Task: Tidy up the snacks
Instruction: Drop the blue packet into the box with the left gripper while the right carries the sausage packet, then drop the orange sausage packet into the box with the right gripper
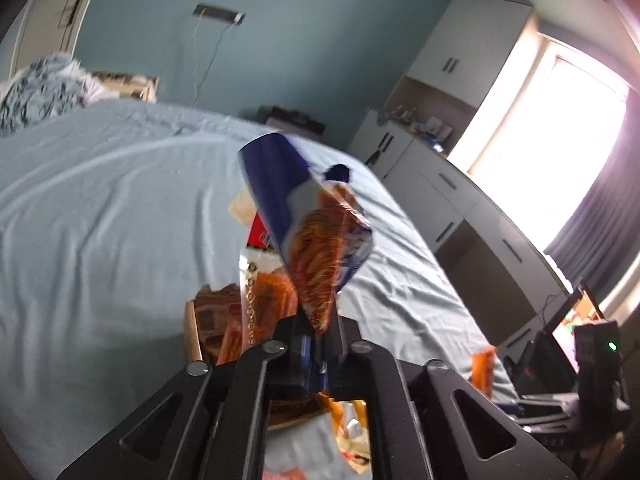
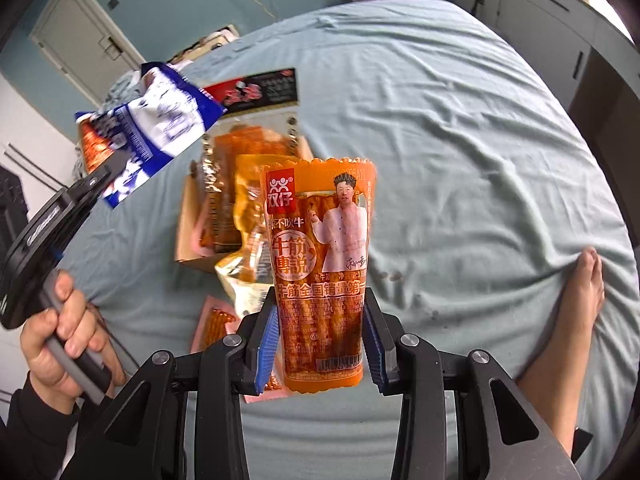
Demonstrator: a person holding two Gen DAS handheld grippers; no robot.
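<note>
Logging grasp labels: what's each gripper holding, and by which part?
Left gripper pinches the blue-and-white snack bag at one end. Right gripper clamps the orange snack pack across its lower side edges.

Daylight is flooding through a bright window (image 1: 560, 120) beside a dark curtain (image 1: 592, 216), washing over white cabinets (image 1: 472, 52), teal walls (image 1: 300, 40), a white door (image 2: 80, 44) and a bed's wrinkled pale-blue sheet (image 1: 100, 220).
</note>
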